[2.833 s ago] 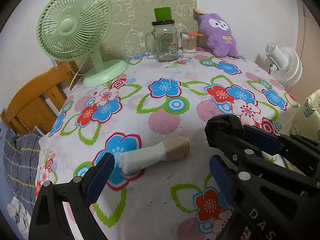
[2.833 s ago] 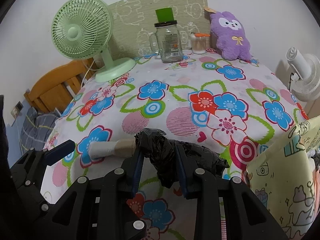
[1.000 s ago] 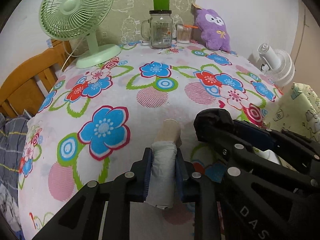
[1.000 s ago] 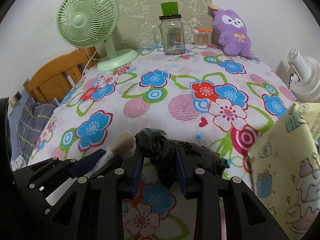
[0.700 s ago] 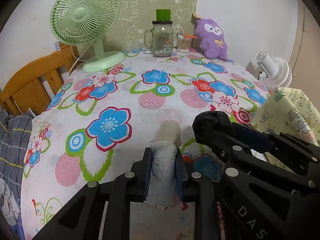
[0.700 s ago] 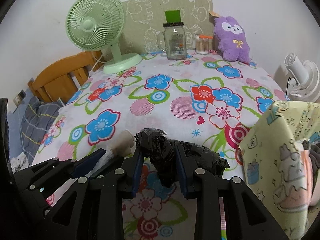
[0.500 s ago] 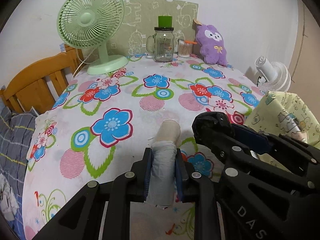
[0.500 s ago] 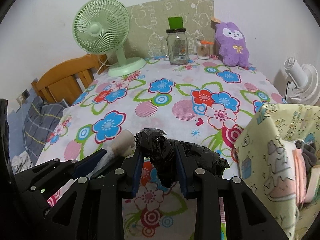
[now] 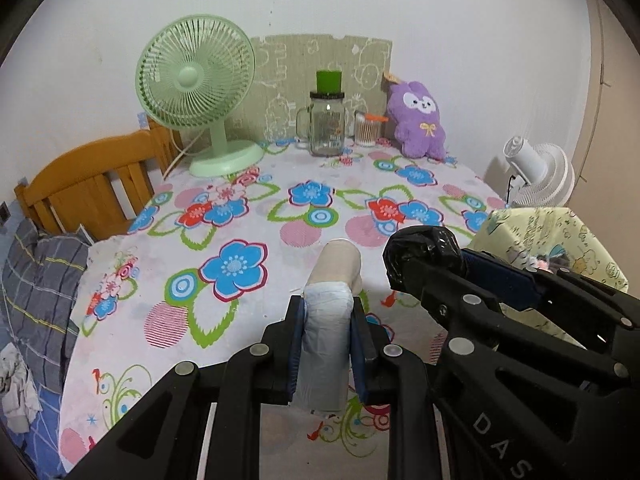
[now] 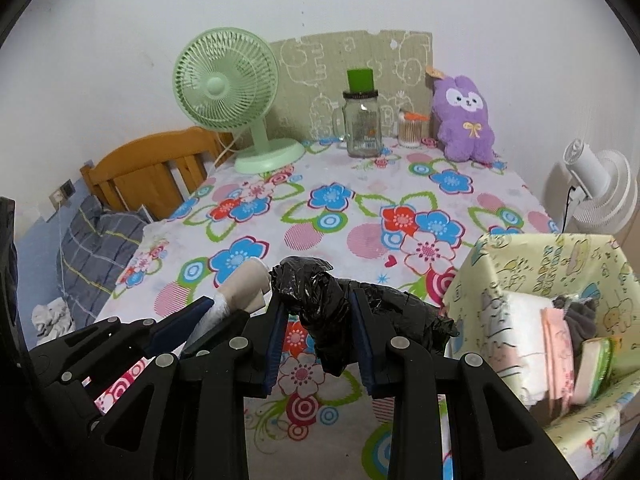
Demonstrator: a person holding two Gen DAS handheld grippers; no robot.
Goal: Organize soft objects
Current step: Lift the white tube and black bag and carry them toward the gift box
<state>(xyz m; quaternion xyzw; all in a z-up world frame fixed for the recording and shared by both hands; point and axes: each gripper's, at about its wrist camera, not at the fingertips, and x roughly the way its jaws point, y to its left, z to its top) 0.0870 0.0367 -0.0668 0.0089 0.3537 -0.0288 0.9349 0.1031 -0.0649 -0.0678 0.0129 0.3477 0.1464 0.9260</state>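
My left gripper (image 9: 326,316) is shut on a rolled white and beige sock (image 9: 330,300) and holds it above the near edge of the flowered table (image 9: 240,200). My right gripper (image 10: 318,316) is shut on a crumpled black soft bundle (image 10: 316,292), held just right of the left gripper. The sock's beige end (image 10: 248,280) shows in the right wrist view. A yellow cartoon-print fabric box (image 10: 532,264) stands at the right, with folded soft items (image 10: 560,332) inside. The box also shows in the left wrist view (image 9: 552,232).
At the table's back stand a green fan (image 9: 200,96), a glass mug jar (image 9: 326,124), a cotton swab cup (image 9: 366,130) and a purple plush (image 9: 418,120). A white fan (image 9: 536,174) stands right of the table. A wooden chair (image 9: 88,184) and grey plaid bedding (image 9: 40,272) are left.
My left gripper has closed on the sock and lifted it off the table. Both grippers have drawn back and up, and the fabric box has come into fuller view at the right.
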